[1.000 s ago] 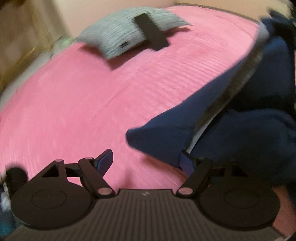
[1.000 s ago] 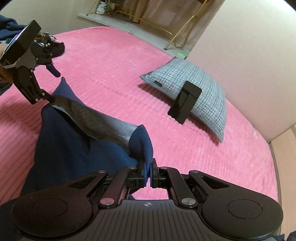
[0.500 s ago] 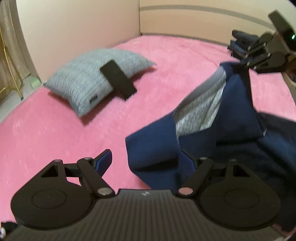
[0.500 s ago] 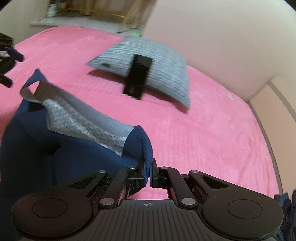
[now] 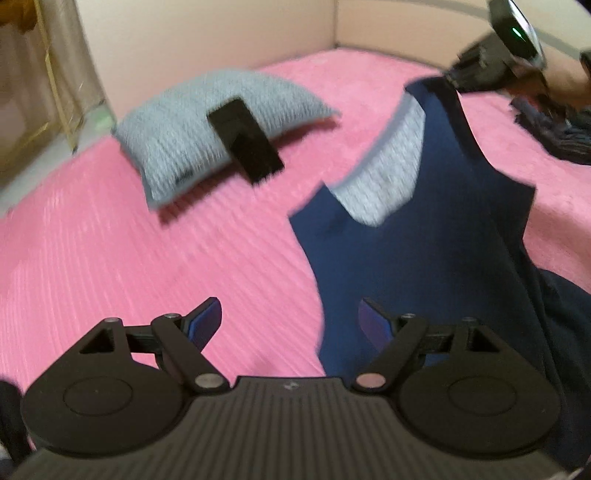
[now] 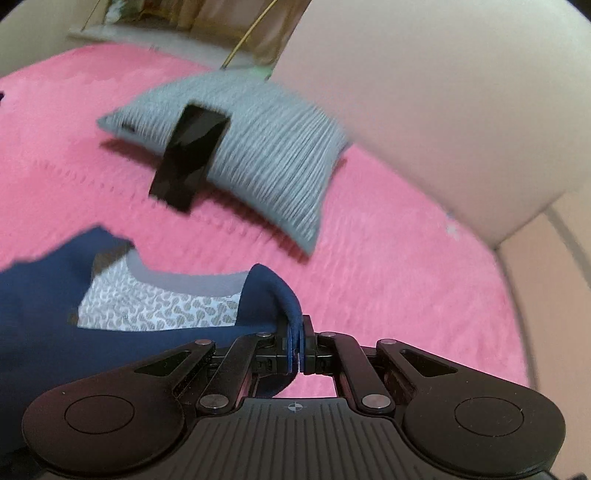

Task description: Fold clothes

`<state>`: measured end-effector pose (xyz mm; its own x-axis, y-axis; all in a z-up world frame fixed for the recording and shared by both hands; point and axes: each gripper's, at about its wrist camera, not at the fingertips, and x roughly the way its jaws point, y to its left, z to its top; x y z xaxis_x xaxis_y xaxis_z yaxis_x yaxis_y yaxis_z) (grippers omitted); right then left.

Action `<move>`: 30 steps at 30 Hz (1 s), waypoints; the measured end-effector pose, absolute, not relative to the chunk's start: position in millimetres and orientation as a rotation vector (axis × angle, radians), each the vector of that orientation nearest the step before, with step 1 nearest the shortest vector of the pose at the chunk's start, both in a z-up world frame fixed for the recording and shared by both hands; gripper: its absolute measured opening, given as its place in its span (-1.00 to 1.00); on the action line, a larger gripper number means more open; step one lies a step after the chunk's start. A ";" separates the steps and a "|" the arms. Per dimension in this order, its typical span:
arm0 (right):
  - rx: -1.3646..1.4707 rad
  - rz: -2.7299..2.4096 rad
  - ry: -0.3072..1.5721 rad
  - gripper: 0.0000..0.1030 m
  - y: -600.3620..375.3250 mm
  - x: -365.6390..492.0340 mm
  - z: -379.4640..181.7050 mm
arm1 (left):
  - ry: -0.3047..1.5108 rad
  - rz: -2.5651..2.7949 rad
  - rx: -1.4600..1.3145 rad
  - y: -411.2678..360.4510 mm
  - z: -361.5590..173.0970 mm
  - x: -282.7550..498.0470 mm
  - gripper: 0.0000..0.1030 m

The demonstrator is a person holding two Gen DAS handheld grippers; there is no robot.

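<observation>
Right wrist: right gripper point(image 6: 299, 345) clamps limp garment point(image 6: 44, 295) at collar; left gripper point(image 5: 290, 319) gapes empty; grip opposite shoulder.

Setting: bedroom in a home.
Bed: pink ribbed bedspread point(image 5: 147, 258) fills most of both views.
Pillow: grey woven pillow point(image 5: 207, 125) lies on it, centre left.
Walls: plain beige wall point(image 6: 424, 92), upper right; padded headboard panel point(image 5: 406, 33) along the top.
Window side: curtain point(image 5: 44, 74), upper left.
</observation>
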<state>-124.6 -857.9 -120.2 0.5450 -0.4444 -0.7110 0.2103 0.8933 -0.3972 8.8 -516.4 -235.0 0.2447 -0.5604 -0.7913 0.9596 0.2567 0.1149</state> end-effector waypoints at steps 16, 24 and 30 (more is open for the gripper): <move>0.194 -0.303 1.109 0.58 -773.5 -329.4 -165.3 | 1.166 -1.010 0.713 -378.7 -292.6 -107.5 0.51; 0.314 -0.281 1.301 0.41 -665.3 -435.3 -184.6 | 1.304 -1.170 0.703 -313.9 -323.0 -158.2 0.04; 0.304 -0.264 1.337 0.30 -647.7 -454.2 -200.6 | 1.309 -1.239 0.709 -305.1 -335.8 -177.2 -0.86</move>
